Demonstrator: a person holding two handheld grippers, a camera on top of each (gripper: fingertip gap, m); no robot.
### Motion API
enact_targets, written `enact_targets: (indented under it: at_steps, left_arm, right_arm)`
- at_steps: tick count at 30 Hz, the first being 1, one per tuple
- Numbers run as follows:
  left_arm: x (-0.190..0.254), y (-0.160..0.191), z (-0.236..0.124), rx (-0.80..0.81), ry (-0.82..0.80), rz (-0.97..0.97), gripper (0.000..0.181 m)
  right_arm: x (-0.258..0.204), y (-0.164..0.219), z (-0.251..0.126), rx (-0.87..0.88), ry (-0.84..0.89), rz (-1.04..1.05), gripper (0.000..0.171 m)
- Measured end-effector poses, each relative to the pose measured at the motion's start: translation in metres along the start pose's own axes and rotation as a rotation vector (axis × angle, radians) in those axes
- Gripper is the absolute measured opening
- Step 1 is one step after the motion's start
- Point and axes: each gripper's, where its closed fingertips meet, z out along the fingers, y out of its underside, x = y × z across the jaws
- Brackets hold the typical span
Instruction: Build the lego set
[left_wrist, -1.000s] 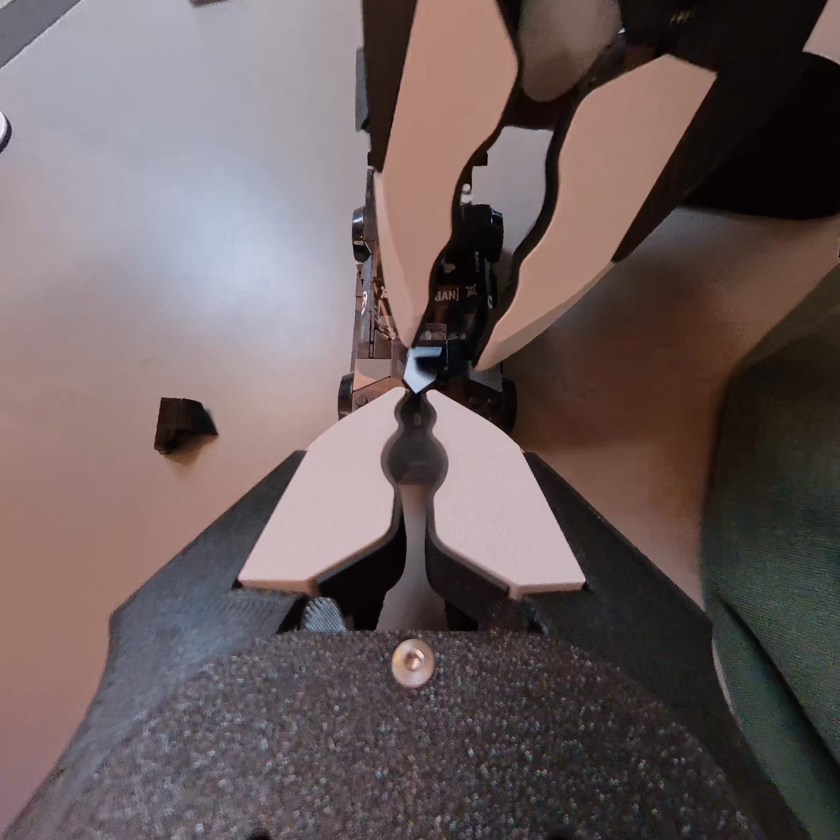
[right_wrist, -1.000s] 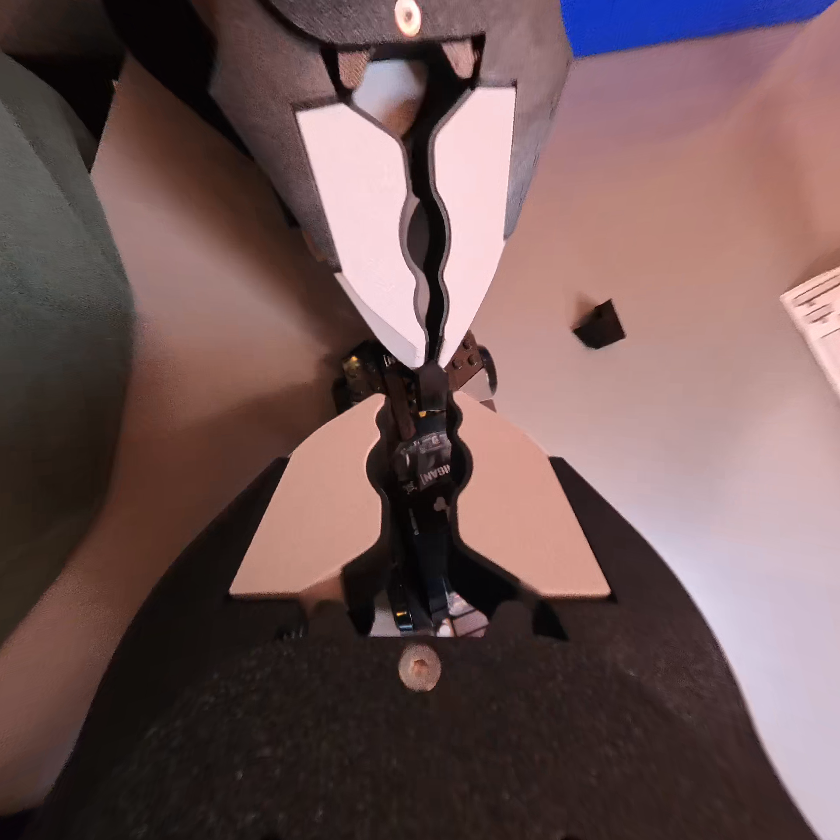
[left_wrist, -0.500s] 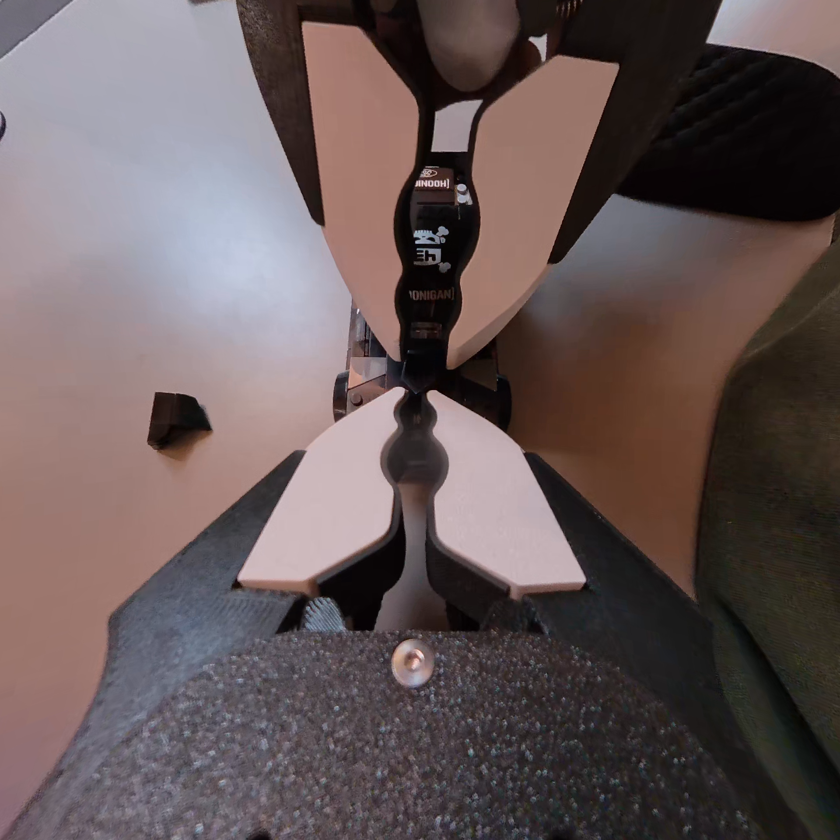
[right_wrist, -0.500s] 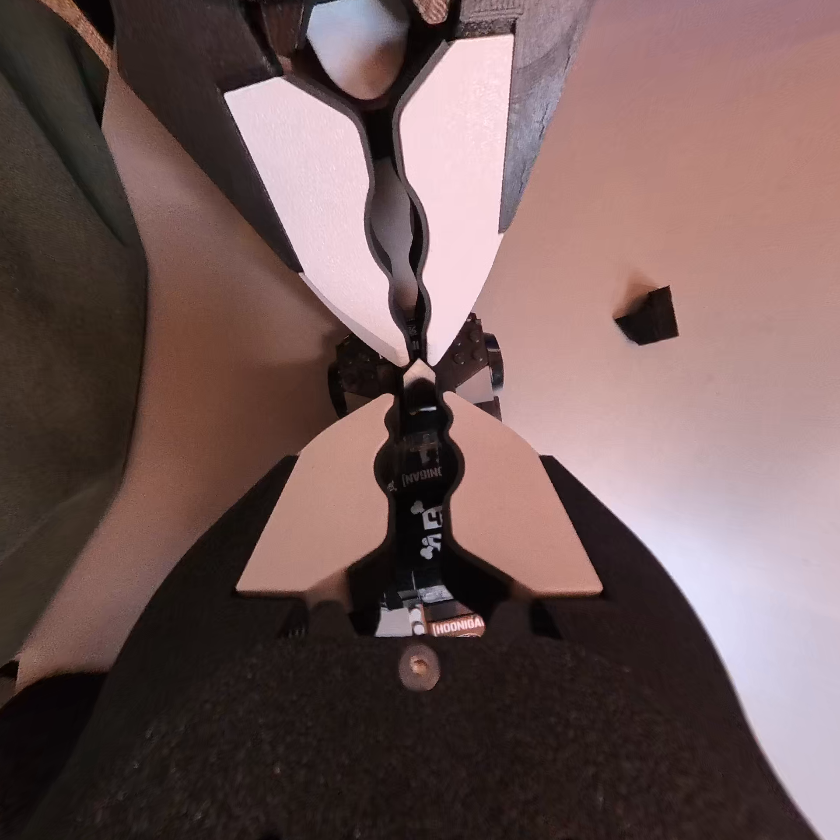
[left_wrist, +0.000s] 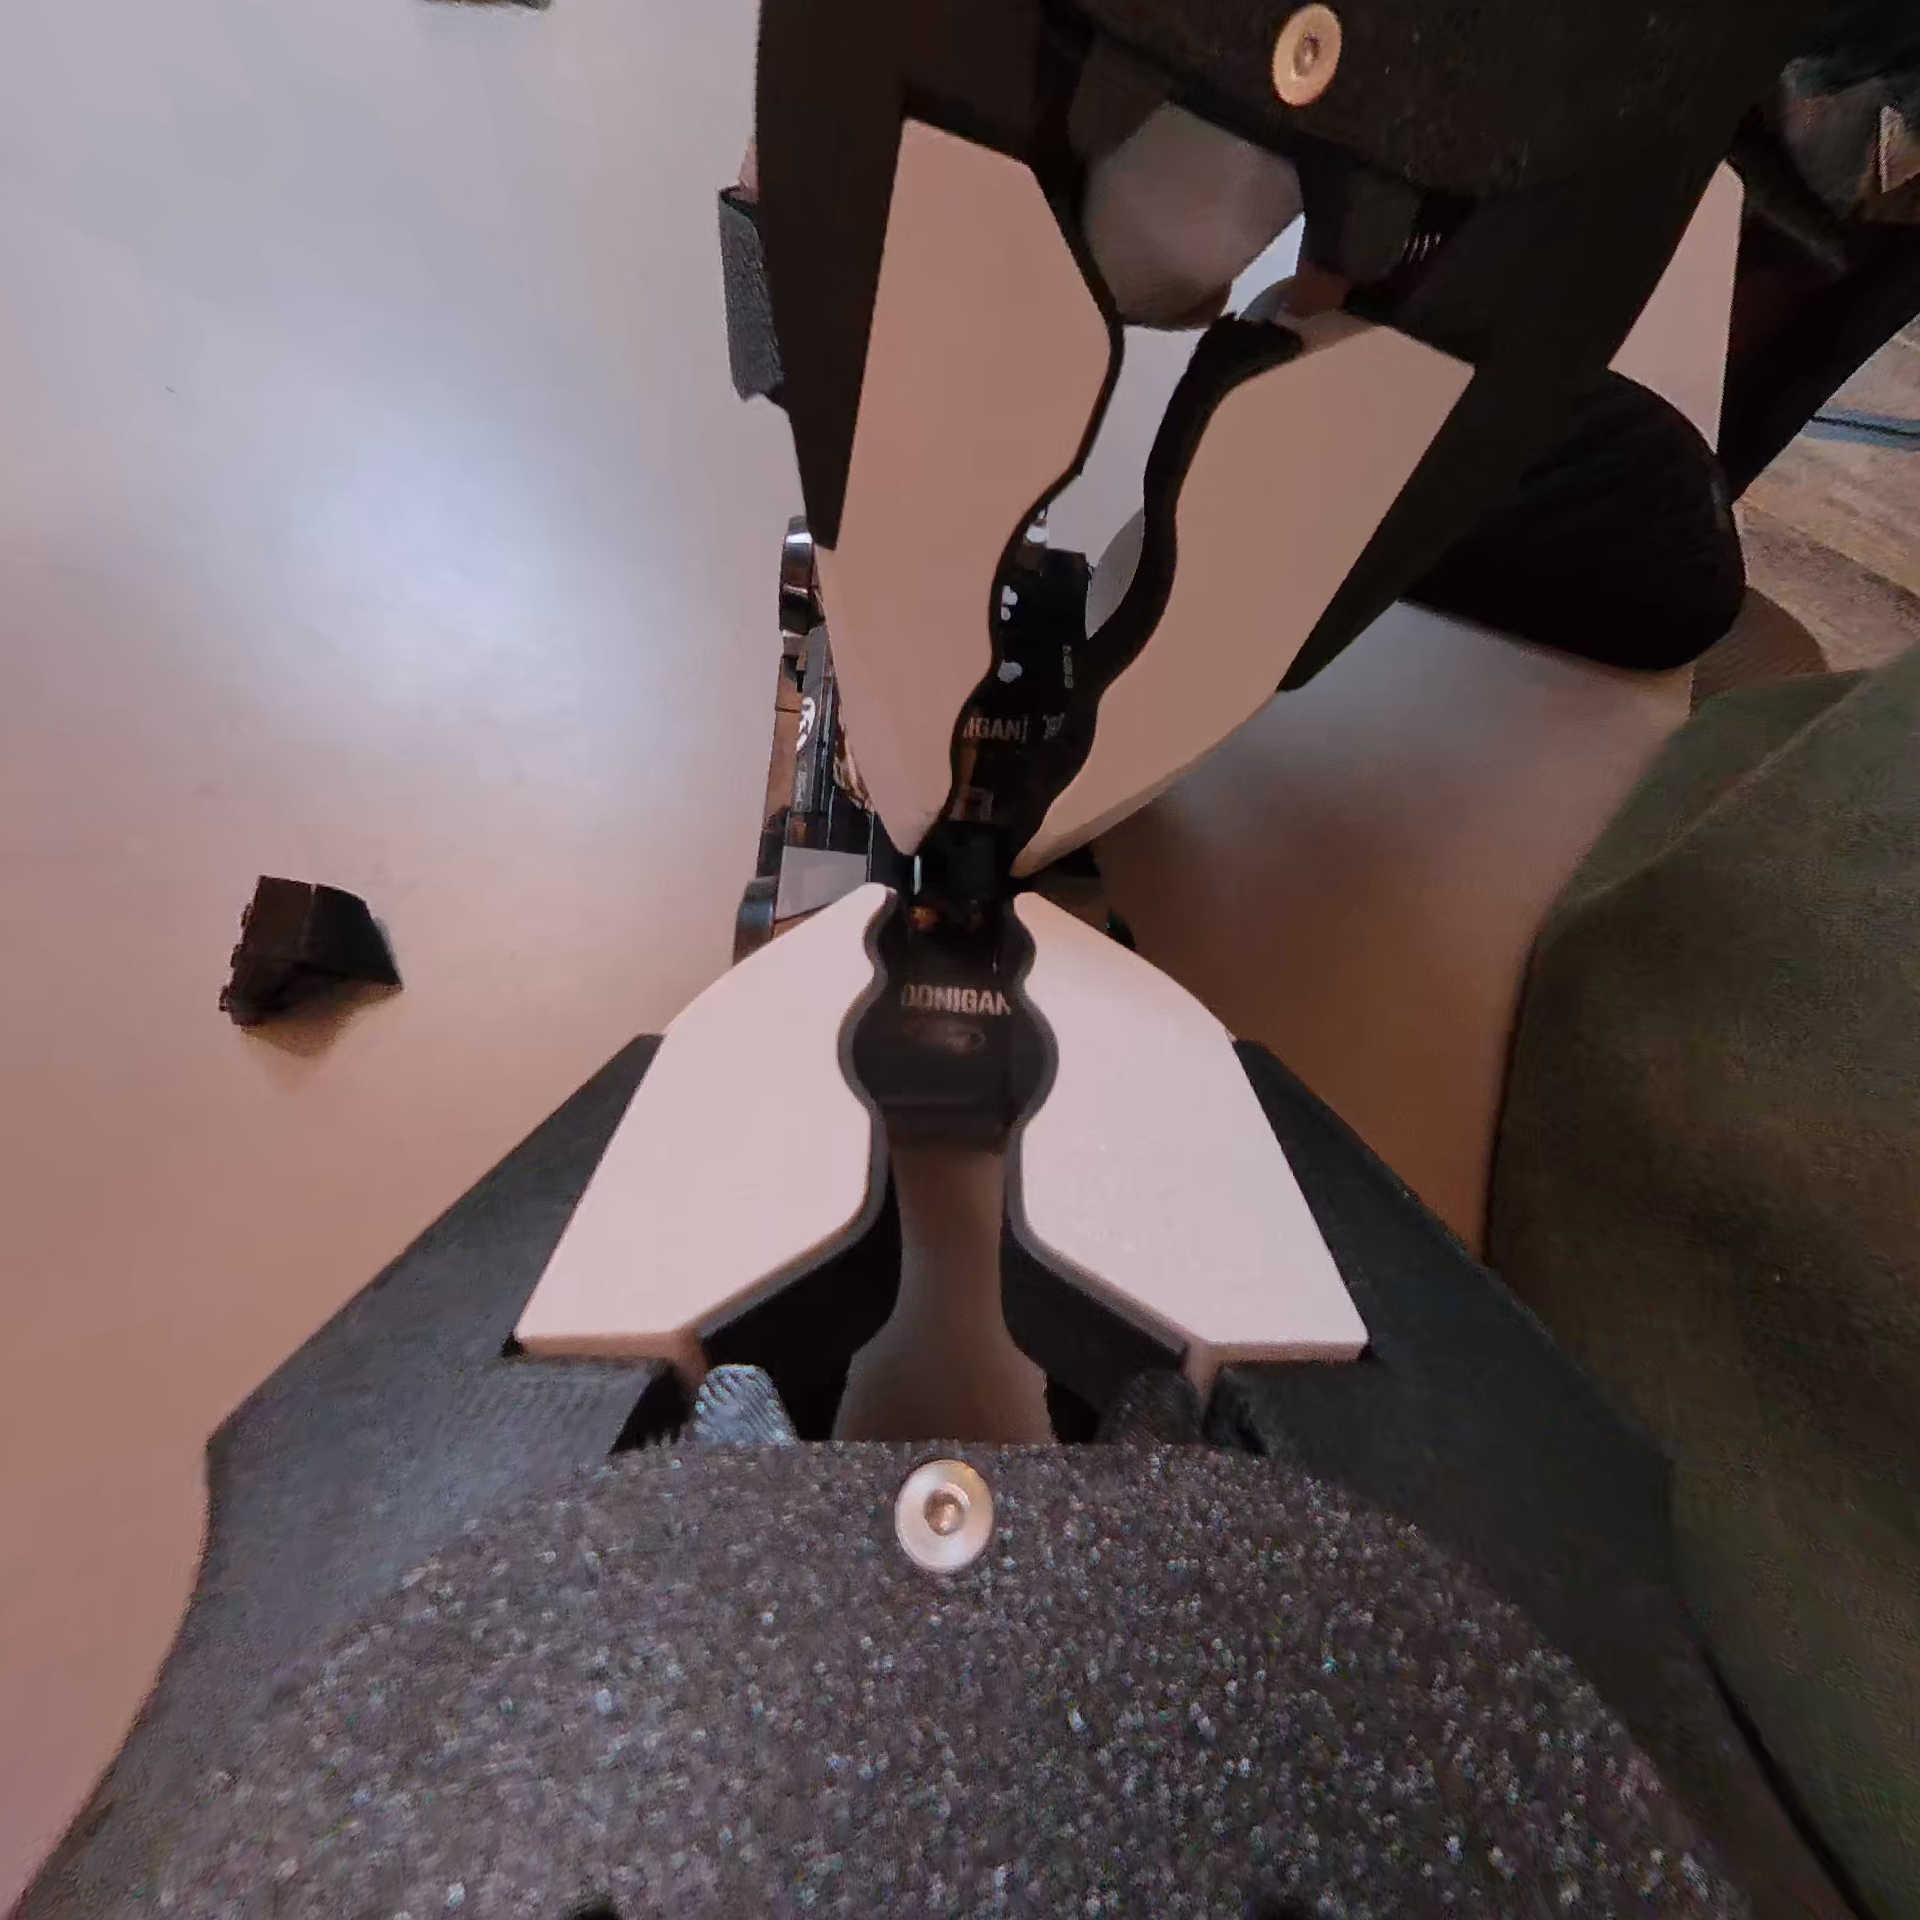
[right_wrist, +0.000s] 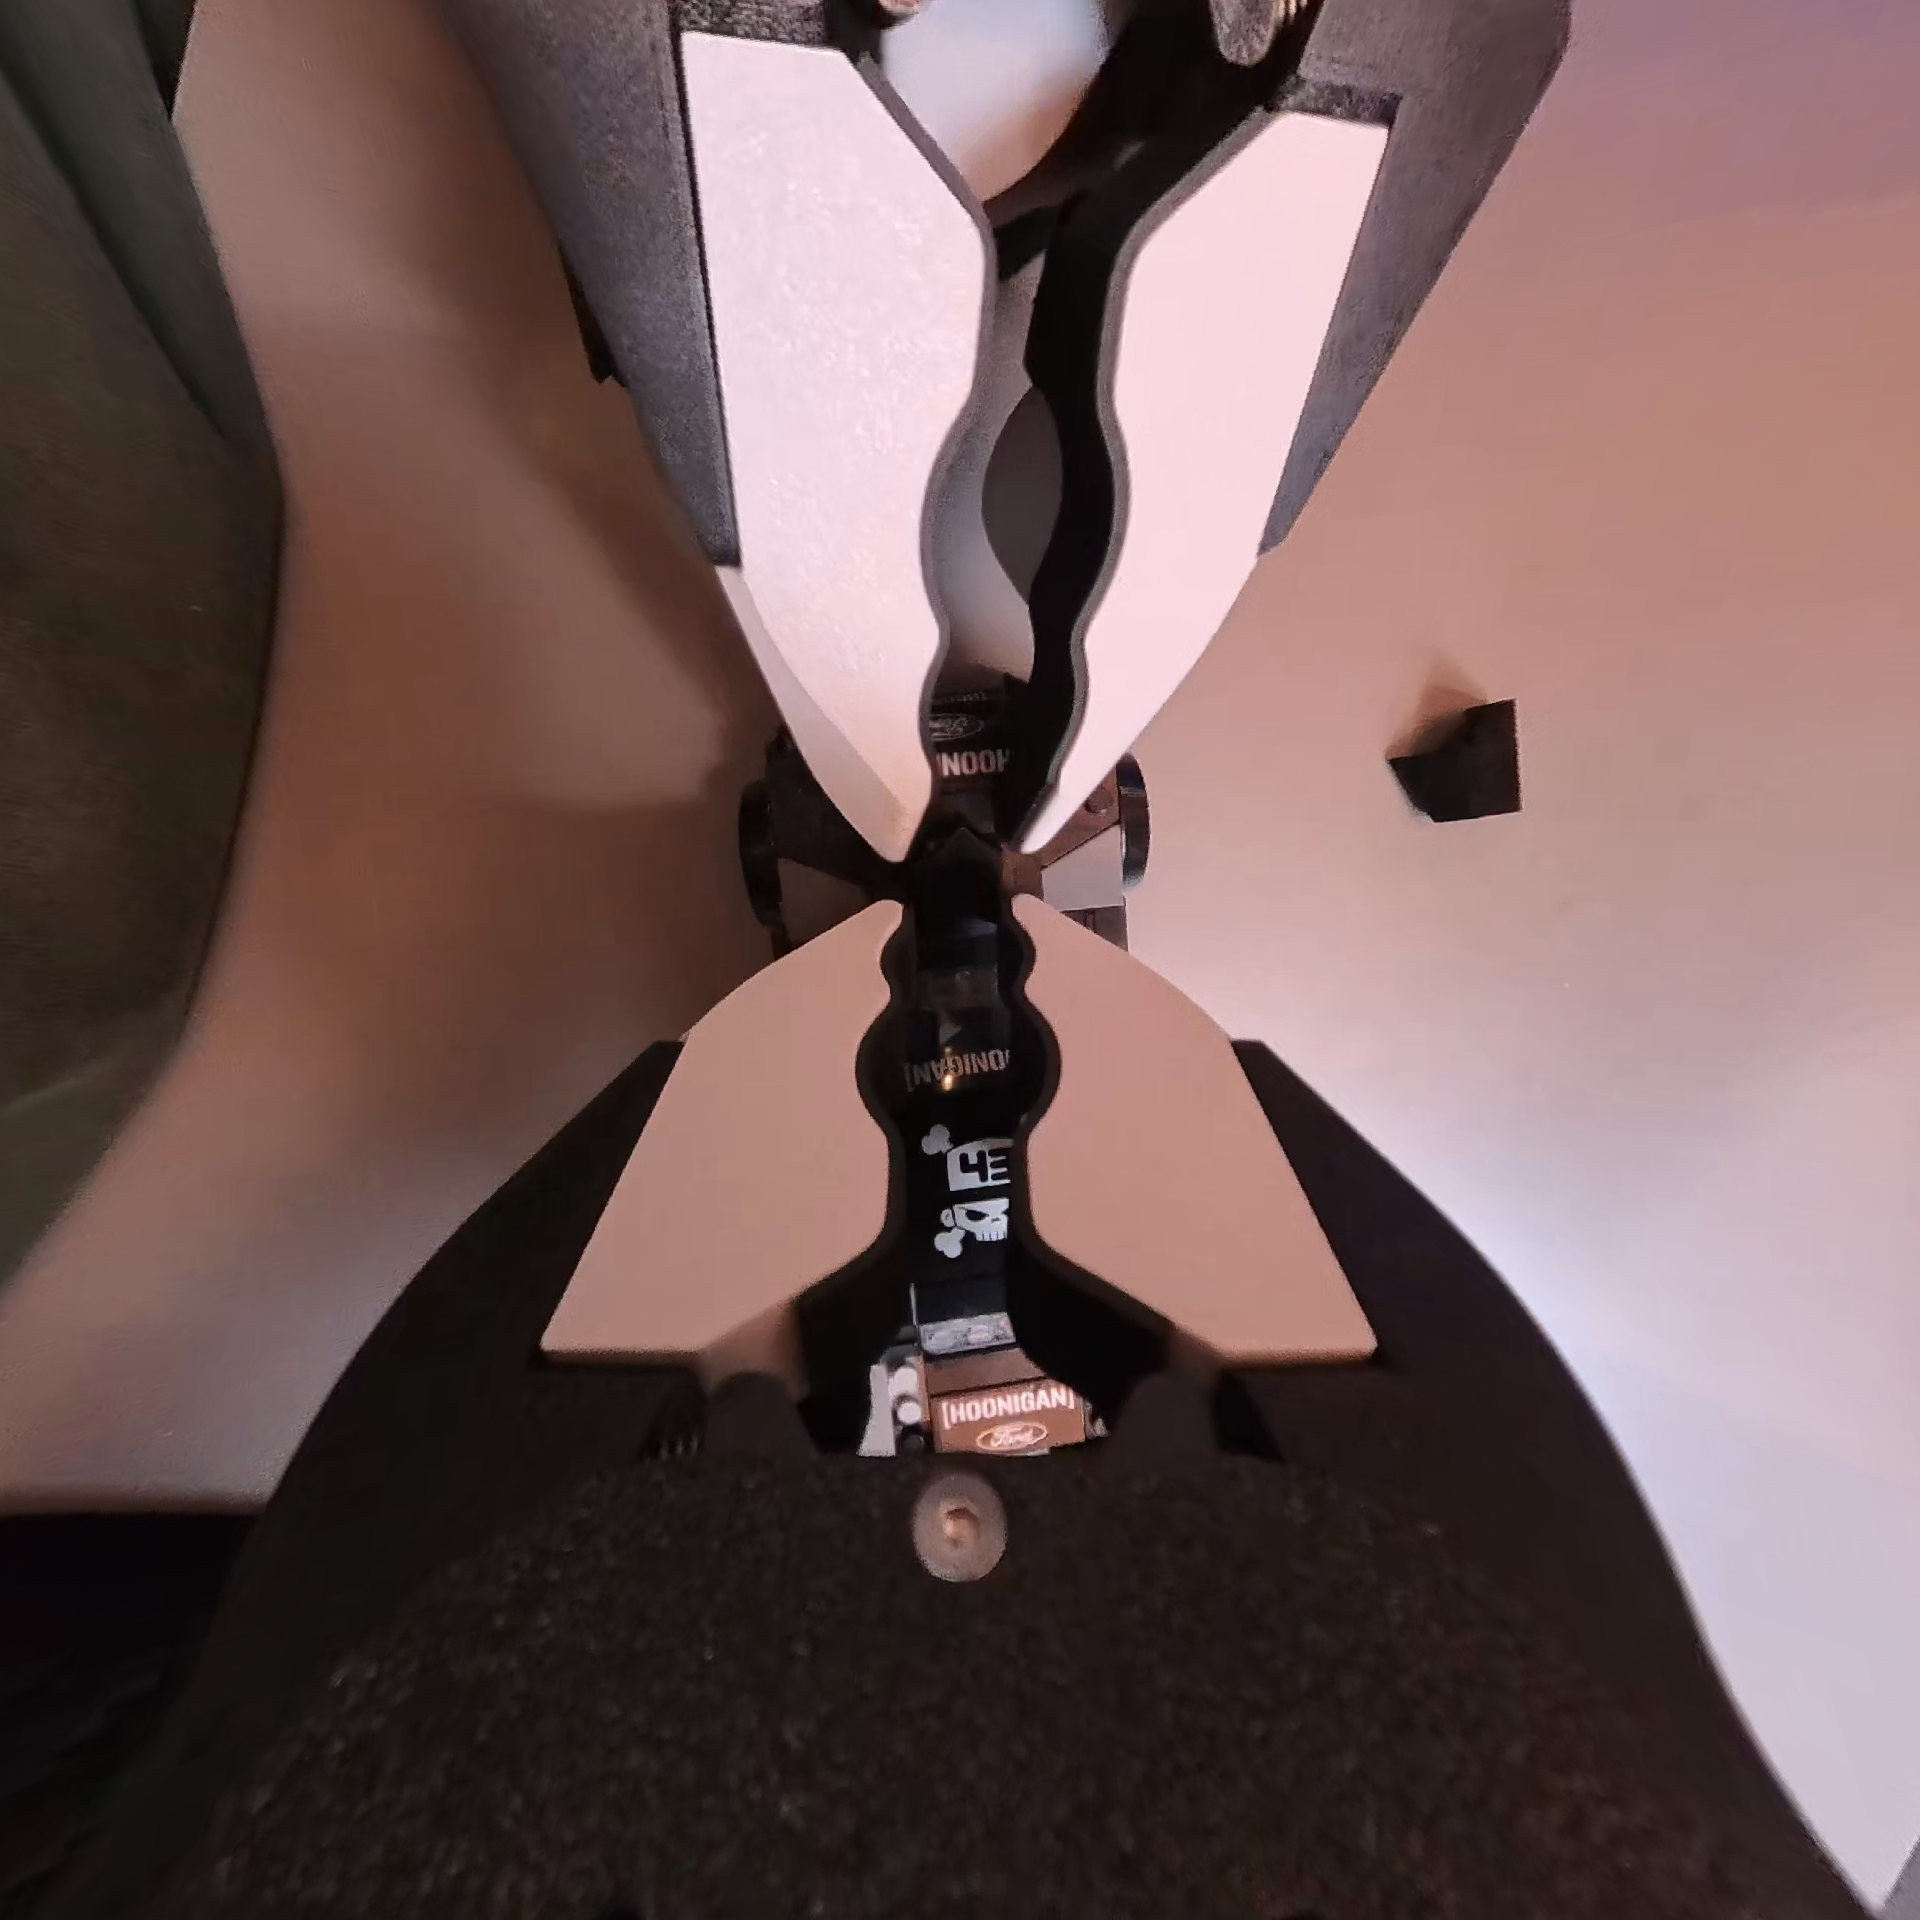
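Note:
A black lego car (right_wrist: 961, 1174) with white printed marks lies between my two grippers, which meet tip to tip over it. My right gripper (right_wrist: 958, 904) is shut on the car's body, which runs back between its fingers to a brown printed tile (right_wrist: 1003, 1418). My left gripper (left_wrist: 953, 899) is closed around the car's other printed end (left_wrist: 951, 1023), which fills the gap between its fingers. A small black block (right_wrist: 961, 852) sits on the car where the tips meet. The wheels (right_wrist: 1132, 821) stick out beside the tips. The car's underside is hidden.
A loose black lego piece (left_wrist: 301, 945) lies on the pale table (left_wrist: 312, 520) to my left gripper's left; it also shows in the right wrist view (right_wrist: 1460, 764). A person's green clothing (left_wrist: 1714, 1143) borders the table edge on the other side. The tips of both grippers are at nearly the same place. Both grippers' tips are roughly 11 centimetres from the loose black lego piece (left_wrist: 301, 945). It turns up in the right wrist view (right_wrist: 1470, 761) as well.
My left gripper's fingers have spread from nearly touching to a wider gap, and the car's printed end now sits between them. The right gripper has kept its hold and turned slightly.

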Motion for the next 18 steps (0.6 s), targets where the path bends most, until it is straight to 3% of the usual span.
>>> enact_targets:
  at_steps: [18]
  left_arm:
    - [0.0006, 0.0024, -0.0037, 0.002, 0.024, -0.007, 0.014]
  right_arm:
    - [-0.0001, -0.0010, -0.0053, 0.054, -0.039, 0.045, 0.016]
